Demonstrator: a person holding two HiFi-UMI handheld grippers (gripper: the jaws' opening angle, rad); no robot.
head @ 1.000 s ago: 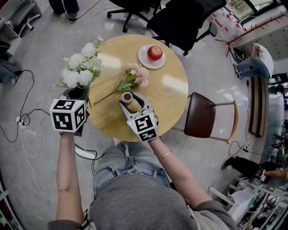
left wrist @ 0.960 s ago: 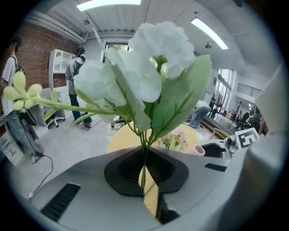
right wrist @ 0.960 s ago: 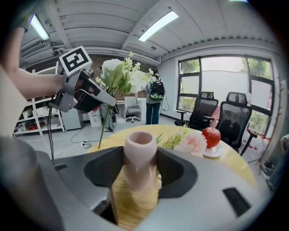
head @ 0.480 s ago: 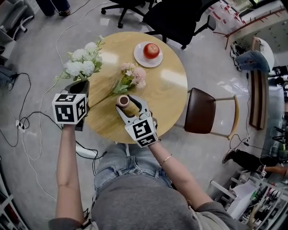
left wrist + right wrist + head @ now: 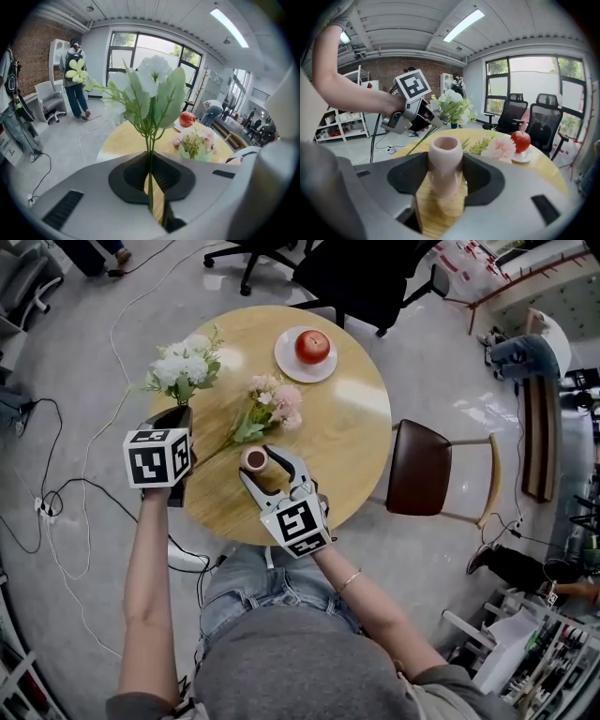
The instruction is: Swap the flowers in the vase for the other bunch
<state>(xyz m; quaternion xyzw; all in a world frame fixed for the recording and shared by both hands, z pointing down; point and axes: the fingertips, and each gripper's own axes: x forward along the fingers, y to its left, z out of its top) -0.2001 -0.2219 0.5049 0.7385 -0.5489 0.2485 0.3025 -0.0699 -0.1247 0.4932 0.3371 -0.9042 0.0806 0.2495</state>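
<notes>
Both grippers are closed on something — the left gripper pinches the white flowers by their stems over the tabletop's left edge, the right gripper clamps the pink vase near the front edge. The pink bunch lies just behind the vase.

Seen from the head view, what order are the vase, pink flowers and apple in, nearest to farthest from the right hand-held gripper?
1. Vase, between the jaws of the right hand-held gripper.
2. Pink flowers, lying just beyond it.
3. Apple, on its plate, far side.
</notes>
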